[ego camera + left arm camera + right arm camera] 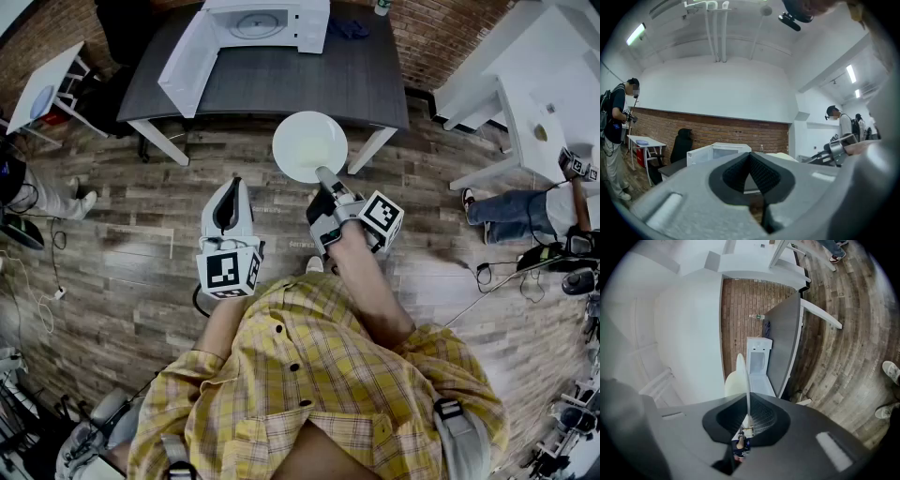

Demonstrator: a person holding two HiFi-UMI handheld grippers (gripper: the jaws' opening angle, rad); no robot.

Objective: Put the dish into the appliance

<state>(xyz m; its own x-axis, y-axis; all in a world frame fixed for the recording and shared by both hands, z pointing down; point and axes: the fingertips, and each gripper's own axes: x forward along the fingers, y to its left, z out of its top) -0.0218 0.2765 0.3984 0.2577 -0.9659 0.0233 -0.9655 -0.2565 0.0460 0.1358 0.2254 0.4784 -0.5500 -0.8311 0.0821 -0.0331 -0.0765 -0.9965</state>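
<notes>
Plaid shirt point(309, 375), foreground. Right gripper point(323, 175) clamps dish point(309, 142) rim; dish face-up, extending toward open microwave point(267, 23). Left gripper point(232, 192) closed, empty.

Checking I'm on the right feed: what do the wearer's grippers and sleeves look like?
Left gripper and right gripper: grey shells, black ribbed pads, each with a white cube bearing black square markers. Yellow checked shirt, sleeves stopping short of the forearms.
</notes>
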